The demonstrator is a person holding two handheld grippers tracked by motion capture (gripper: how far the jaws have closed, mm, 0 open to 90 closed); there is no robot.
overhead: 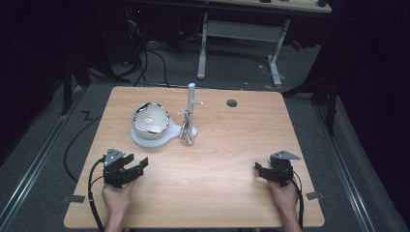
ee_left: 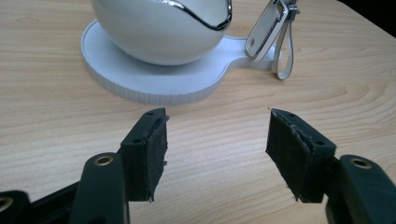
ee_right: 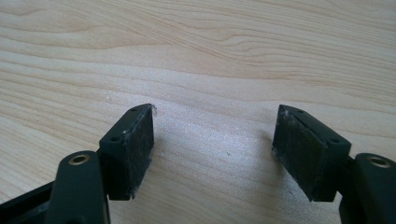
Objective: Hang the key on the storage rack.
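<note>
A wooden table (overhead: 227,164) has a small dark hole (overhead: 232,103) near its far edge. Beyond it stands a white desk frame (overhead: 239,36) on grey floor (overhead: 309,72) (cables (overhead: 154,63) trail there).

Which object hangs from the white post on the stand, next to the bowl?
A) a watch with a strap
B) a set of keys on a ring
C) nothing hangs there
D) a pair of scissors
A: the left gripper view shows a watch with a looped strap hanging against the white stand, beside the bowl.
</note>
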